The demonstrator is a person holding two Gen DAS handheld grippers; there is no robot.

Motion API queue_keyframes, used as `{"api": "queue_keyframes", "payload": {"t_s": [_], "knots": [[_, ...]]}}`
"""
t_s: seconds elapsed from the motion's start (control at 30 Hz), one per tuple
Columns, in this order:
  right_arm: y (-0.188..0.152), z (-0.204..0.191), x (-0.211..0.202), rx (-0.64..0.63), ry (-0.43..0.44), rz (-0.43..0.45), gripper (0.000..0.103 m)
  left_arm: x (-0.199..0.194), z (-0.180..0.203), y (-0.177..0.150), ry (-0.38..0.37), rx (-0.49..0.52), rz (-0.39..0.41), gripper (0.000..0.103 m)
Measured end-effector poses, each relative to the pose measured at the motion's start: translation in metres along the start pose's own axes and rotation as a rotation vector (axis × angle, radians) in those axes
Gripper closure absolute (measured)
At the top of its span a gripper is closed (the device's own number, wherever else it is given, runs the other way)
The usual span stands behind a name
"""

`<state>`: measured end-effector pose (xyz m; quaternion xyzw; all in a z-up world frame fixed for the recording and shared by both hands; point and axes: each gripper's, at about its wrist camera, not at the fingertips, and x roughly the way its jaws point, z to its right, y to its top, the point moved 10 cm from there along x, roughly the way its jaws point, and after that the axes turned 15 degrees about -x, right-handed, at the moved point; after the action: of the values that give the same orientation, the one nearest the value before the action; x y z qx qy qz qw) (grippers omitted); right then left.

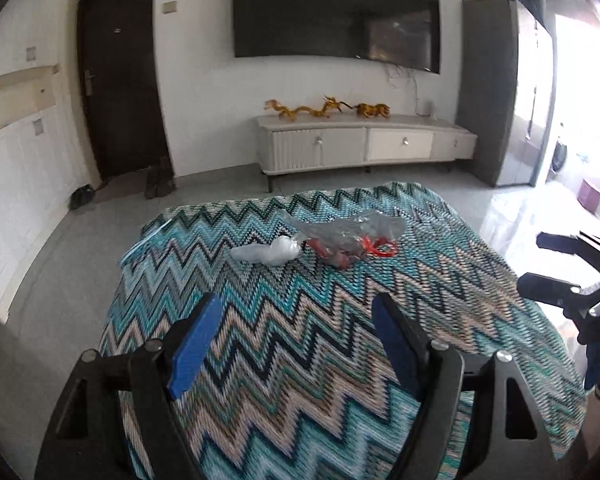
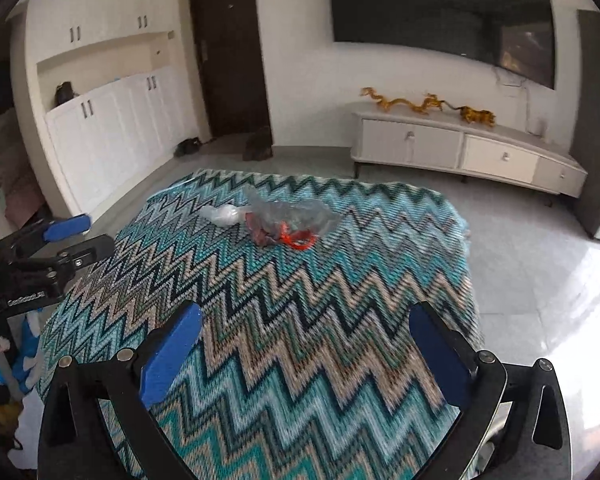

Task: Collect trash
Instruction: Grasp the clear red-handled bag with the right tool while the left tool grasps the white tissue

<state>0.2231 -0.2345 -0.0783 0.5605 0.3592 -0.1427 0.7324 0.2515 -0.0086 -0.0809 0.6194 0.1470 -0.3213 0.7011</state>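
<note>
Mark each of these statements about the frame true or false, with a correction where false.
1. Both tongs are open and hold nothing. True: the left tongs and right tongs have only cloth between their pads.
2. The trash lies on the floor. False: the clear plastic bag and white crumpled wrapper lie on the zigzag tablecloth.
3. Something red shows at the bag. True.
4. The left tongs touch the white wrapper. False: they are well short of it.
5. The dark door stands open. False: it is closed.
</note>
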Motion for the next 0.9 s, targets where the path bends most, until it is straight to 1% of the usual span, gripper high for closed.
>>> {"api": "queue_keyframes", "payload": {"t_s": [0.07,0.13,0.23,0.27,0.3,0.4,0.5,0.57,0.7,0.77,0.8,0.87,0.9], "knots": [[0.008,-0.005,0.019,-0.027,0.027,-0.003,0.002,0.019,-0.01,0.01,-0.016,0.01,-0.015,0.025],[0.016,-0.009,0.042,-0.052,0.056,-0.008,0.004,0.039,-0.015,0.02,-0.052,0.029,-0.039,0.024],[0.024,-0.01,0.074,-0.071,0.086,-0.021,0.007,0.074,-0.016,0.027,-0.112,0.066,-0.106,0.024],[0.026,-0.01,0.083,-0.074,0.097,-0.025,0.009,0.087,-0.016,0.028,-0.118,0.08,-0.13,0.025],[0.029,-0.01,0.093,-0.077,0.109,-0.031,0.009,0.102,-0.017,0.031,-0.104,0.091,-0.136,0.024],[0.037,-0.012,0.123,-0.073,0.139,-0.039,0.01,0.137,-0.012,0.033,-0.125,0.115,-0.179,0.024],[0.045,-0.017,0.144,-0.099,0.159,-0.046,0.014,0.167,-0.014,0.033,-0.12,0.129,-0.216,0.024],[0.051,-0.021,0.156,-0.134,0.166,-0.049,0.016,0.187,-0.022,0.035,-0.107,0.104,-0.228,0.025],[0.056,-0.024,0.177,-0.174,0.187,-0.062,0.017,0.207,-0.029,0.032,-0.124,0.066,-0.261,0.025],[0.056,-0.026,0.189,-0.177,0.218,-0.079,0.019,0.211,-0.029,0.027,-0.133,0.067,-0.269,0.025],[0.055,-0.028,0.195,-0.182,0.233,-0.089,0.019,0.213,-0.028,0.024,-0.134,0.073,-0.274,0.026],[0.054,-0.03,0.203,-0.198,0.241,-0.11,0.023,0.215,-0.025,0.019,-0.141,0.086,-0.291,0.036],[0.053,-0.033,0.207,-0.206,0.244,-0.121,0.026,0.216,-0.024,0.018,-0.143,0.092,-0.296,0.045]]}}
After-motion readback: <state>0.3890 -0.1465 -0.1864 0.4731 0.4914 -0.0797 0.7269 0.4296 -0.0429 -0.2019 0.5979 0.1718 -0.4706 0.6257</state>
